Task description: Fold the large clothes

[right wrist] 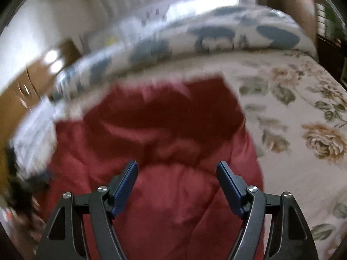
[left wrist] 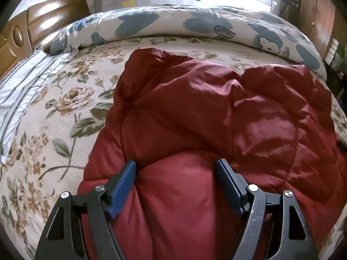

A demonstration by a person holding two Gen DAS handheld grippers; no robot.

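A dark red quilted down jacket [left wrist: 206, 117] lies spread on a floral bedspread [left wrist: 65, 99]. My left gripper [left wrist: 176, 164] is open, its blue-padded jaws wide apart just above the near part of the jacket, with a puffed fold between them. In the right wrist view the same red jacket [right wrist: 164, 130] fills the middle, blurred by motion. My right gripper [right wrist: 177, 165] is open too, above the jacket's near end, holding nothing.
A rolled white duvet with blue patches [left wrist: 195, 23] lies across the far side of the bed. A striped pillow [left wrist: 23, 84] and a wooden headboard [left wrist: 32, 26] are at the left. The bedspread [right wrist: 303, 119] extends to the right of the jacket.
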